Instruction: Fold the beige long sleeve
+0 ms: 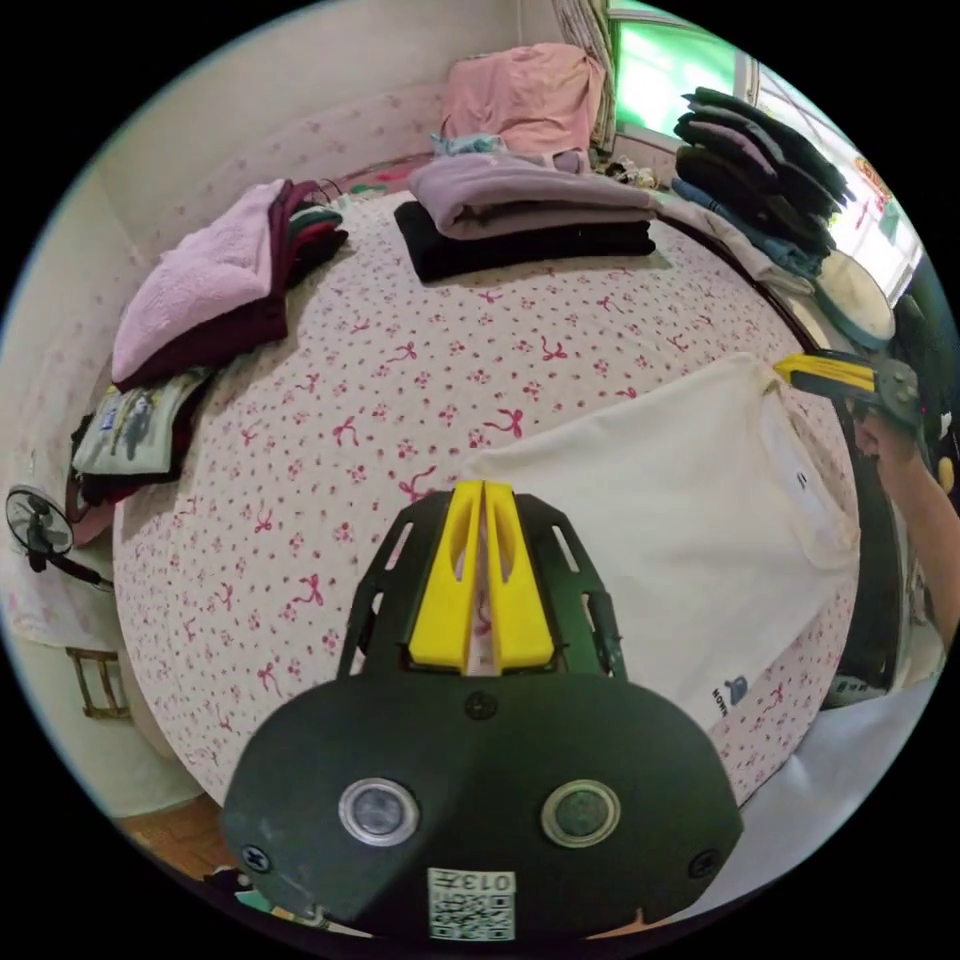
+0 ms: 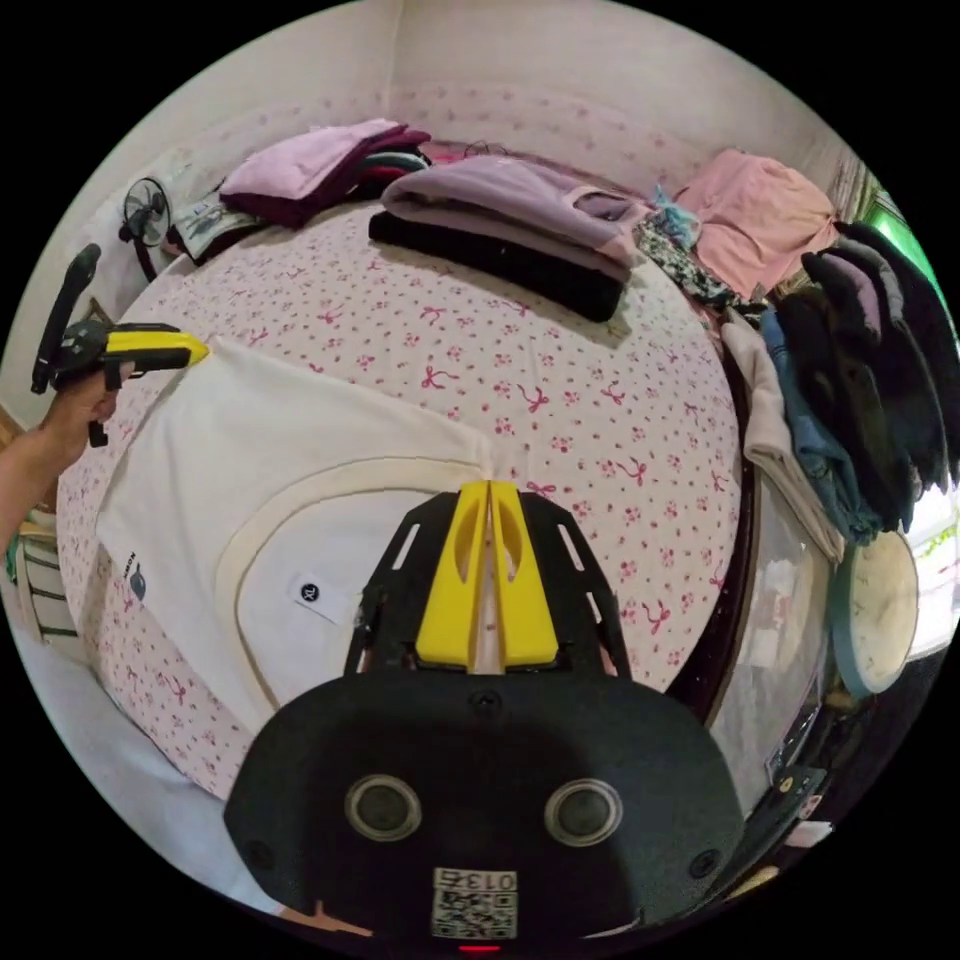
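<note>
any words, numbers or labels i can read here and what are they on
Round black neck tag inside the collar of the cream long sleeve top: too small to read.
Small dark print by a blue motif near the top's hem: too blurred to read.
Printed grey cloth at the bed's edge: no legible text.

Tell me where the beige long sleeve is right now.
The beige long sleeve lies spread on the floral bedsheet, near the bed's edge, pinched at two corners by the left gripper and right gripper.

You are in a bedroom of a home: a bed under a white sheet printed with small pink bows [image 1: 400, 400] carries stacks of folded clothes [image 1: 530, 205], a small black standing fan [image 1: 35, 525] waits by the pale wall, and a bright curtained window [image 1: 670, 65] lights the far corner.
</note>
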Demonstrator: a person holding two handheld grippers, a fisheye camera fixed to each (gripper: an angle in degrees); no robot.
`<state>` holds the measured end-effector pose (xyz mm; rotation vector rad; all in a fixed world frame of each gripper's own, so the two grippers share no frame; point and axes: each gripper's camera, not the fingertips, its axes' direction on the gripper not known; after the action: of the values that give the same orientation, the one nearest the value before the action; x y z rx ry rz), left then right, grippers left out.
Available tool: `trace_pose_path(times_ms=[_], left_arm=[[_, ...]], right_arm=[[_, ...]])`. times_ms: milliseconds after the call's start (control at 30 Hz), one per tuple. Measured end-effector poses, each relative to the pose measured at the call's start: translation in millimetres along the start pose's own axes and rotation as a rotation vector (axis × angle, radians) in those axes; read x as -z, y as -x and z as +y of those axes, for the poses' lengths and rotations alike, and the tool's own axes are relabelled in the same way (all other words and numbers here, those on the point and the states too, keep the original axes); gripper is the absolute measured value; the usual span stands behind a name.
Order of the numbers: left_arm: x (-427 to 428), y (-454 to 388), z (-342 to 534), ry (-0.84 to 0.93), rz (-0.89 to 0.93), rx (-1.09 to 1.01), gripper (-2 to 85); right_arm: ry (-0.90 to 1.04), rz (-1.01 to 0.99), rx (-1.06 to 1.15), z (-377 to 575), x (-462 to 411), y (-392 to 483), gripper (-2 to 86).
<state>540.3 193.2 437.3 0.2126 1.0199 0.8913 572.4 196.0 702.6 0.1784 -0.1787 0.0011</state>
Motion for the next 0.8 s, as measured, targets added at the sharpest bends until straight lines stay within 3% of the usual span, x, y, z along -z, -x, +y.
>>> trace_pose_path(times_ms=[200, 300, 433, 533, 667, 800], left_arm=[[45.4, 16.1, 39.8, -0.063, 0.091, 0.007, 0.2], [39.9, 13.0, 54.3, -0.012, 0.124, 0.017, 0.3], [33.5, 29.3, 56.8, -0.023, 0.108, 0.056, 0.5], [44.1, 54.4, 50.2, -0.015, 0.171, 0.082, 2.0], [61.2, 106.5, 66.2, -0.067, 0.327, 0.217, 8.4], [62.8, 137.5, 82.4, -0.107, 0.419, 0.278, 10.5]], right_arm=[[-0.166, -0.108, 0.076, 42.9, 53.6, 26.7, 0.1], [-0.222, -0.021, 0.121, 68.6, 55.5, 55.3, 0.1], [-0.038, -0.037, 0.125, 76.0, 27.7, 60.2, 0.3], [-0.032, -0.087, 0.051, 70.6, 36.3, 39.4, 1.1], [-0.215, -0.159, -0.134, 81.0, 61.6, -5.9, 7.3], [-0.179, -0.351, -0.326, 86.1, 45.2, -54.8, 10.7]])
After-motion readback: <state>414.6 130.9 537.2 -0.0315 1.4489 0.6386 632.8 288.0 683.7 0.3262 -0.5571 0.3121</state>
